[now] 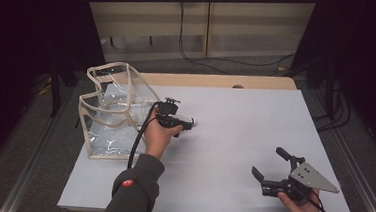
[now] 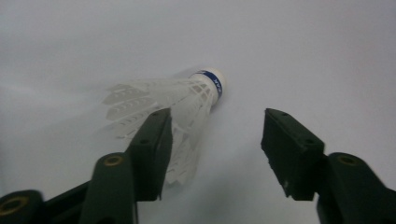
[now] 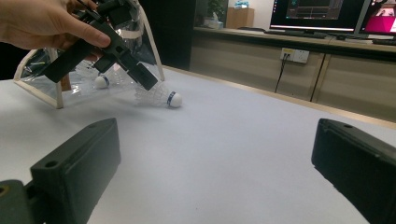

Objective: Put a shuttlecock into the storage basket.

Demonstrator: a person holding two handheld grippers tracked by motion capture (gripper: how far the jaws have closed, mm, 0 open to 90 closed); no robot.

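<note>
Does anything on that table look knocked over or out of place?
One shuttlecock lies on its side on the bare table, outside the clear bag, where another one sits. The open left claw is around its feathers. Nothing looks damaged or spilled.

We wear a dark grey sleeve (image 1: 137, 187) with a small red patch (image 1: 128, 183) on the left arm. Our left gripper (image 1: 187, 124) is black, with a thick black cable (image 1: 138, 140). Our right gripper (image 1: 268, 166) is black too, topped by a grey three-cornered plate (image 1: 315, 177) dotted with screws.
</note>
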